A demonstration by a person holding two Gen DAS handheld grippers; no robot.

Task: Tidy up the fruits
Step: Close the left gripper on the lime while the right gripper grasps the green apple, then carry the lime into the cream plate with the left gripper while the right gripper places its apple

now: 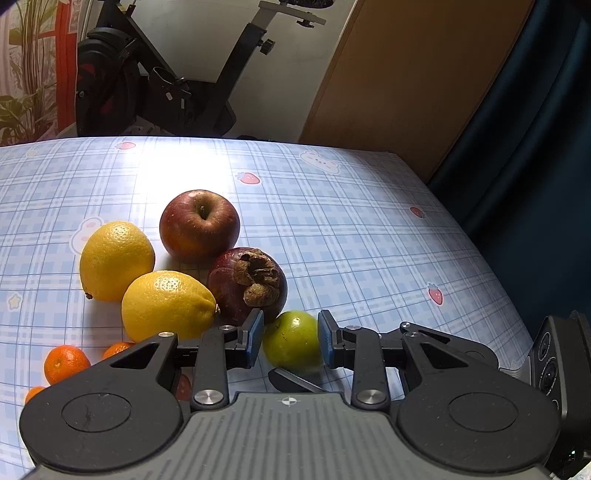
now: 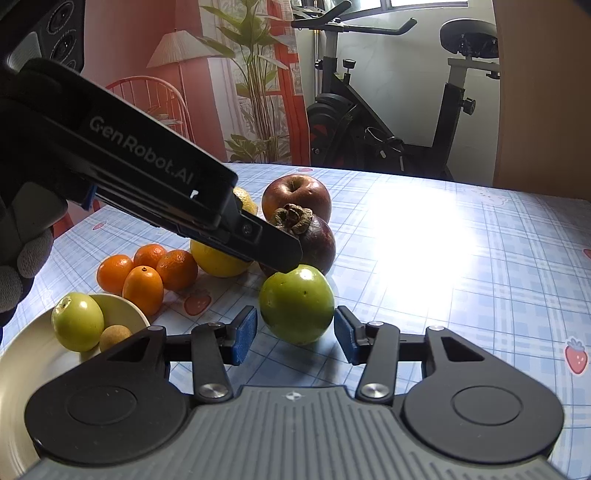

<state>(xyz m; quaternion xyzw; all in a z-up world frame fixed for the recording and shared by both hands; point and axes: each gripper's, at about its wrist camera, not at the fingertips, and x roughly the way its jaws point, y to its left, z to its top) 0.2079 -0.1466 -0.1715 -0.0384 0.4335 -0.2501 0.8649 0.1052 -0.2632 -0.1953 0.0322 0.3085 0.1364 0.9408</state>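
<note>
we see daylight coming from the far side of the room, where a bright window [image 2: 424,3] sits at the top of the right wrist view. it burns a white glare patch onto the glossy checked tablecloth [image 2: 417,236], washing out the pattern there; the left wrist view shows the same blown-out sheen on the cloth [image 1: 166,173]. the fruit is backlit: a small highlight sits on the green fruit [image 2: 296,304], and soft shadows fall toward the cameras. both pictures are sharp at the centre, with no motion blur that we can tell. straight edges bow strongly toward the borders, and the corners go dark, especially the curtain side [image 1: 535,147] of the left view.
</note>
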